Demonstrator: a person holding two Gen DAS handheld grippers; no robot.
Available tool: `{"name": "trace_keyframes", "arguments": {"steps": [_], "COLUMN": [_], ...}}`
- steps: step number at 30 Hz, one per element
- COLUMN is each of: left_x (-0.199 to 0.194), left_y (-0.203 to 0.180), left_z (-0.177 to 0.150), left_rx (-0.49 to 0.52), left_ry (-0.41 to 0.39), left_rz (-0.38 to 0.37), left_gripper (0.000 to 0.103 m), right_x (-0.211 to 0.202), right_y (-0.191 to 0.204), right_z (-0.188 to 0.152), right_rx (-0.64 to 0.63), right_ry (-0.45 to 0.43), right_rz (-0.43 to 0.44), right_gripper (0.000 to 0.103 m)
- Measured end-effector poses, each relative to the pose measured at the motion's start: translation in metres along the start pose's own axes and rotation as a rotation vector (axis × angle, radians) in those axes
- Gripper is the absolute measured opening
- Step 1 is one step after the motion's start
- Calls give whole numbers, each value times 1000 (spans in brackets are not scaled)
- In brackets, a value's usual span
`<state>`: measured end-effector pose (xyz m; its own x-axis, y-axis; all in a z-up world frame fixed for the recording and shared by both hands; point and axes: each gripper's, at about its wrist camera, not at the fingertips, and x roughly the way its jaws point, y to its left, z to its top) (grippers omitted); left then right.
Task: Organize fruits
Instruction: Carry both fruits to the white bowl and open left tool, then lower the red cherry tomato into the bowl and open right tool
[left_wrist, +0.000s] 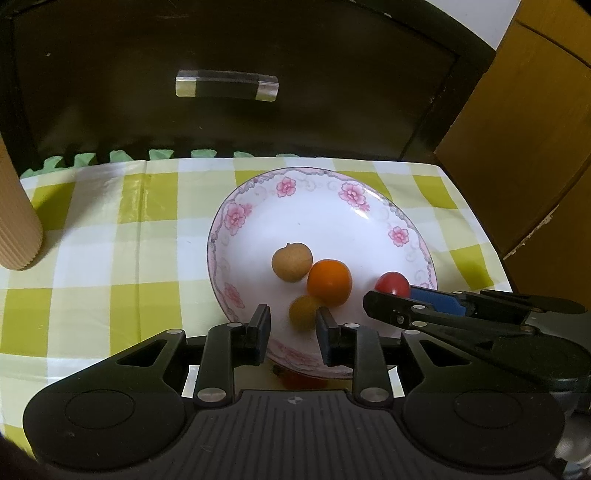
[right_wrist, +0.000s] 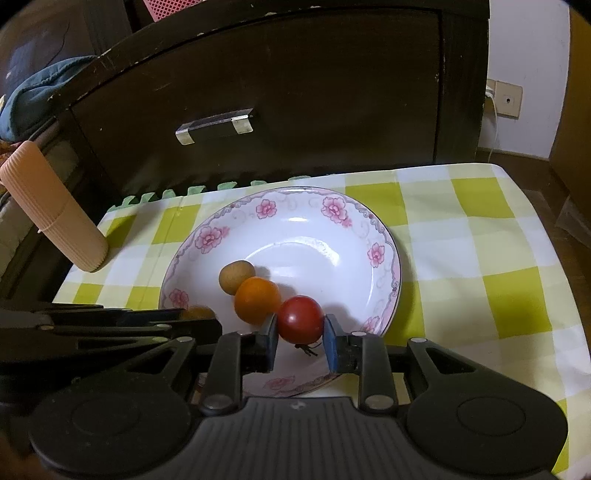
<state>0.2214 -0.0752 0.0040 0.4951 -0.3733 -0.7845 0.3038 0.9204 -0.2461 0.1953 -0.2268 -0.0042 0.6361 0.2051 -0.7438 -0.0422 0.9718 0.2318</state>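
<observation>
Yellow fruit (left_wrist: 303, 312) blurred; right gripper (left_wrist: 384, 301) half-hides tomato (left_wrist: 392, 281).

Your right gripper (right_wrist: 300, 338) brackets the red tomato (right_wrist: 300, 319) on the floral plate (right_wrist: 295, 229), beside the orange fruit (right_wrist: 256, 300).

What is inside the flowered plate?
The plate holds four fruits: a tan one, an orange one, a red tomato, and a small yellow one, mostly hidden in the right view.
</observation>
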Motion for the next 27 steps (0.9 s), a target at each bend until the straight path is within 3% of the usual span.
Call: {"name": "trace_keyframes", "arguments": {"steps": [13, 27], "left_x": [-11, -29], "left_y": [1, -1], "left_z": [5, 2], "left_rx": [-7, 25], "left_ry": [-40, -98], "left_rz": [15, 83], "left_gripper": [59, 72], "right_x": [-7, -21], "right_y": [-5, -2], "right_z": [4, 4], "right_rx": [19, 29], "right_ry": [-38, -68], "right_rz": [-4, 6], "right_gripper": [29, 32]}}
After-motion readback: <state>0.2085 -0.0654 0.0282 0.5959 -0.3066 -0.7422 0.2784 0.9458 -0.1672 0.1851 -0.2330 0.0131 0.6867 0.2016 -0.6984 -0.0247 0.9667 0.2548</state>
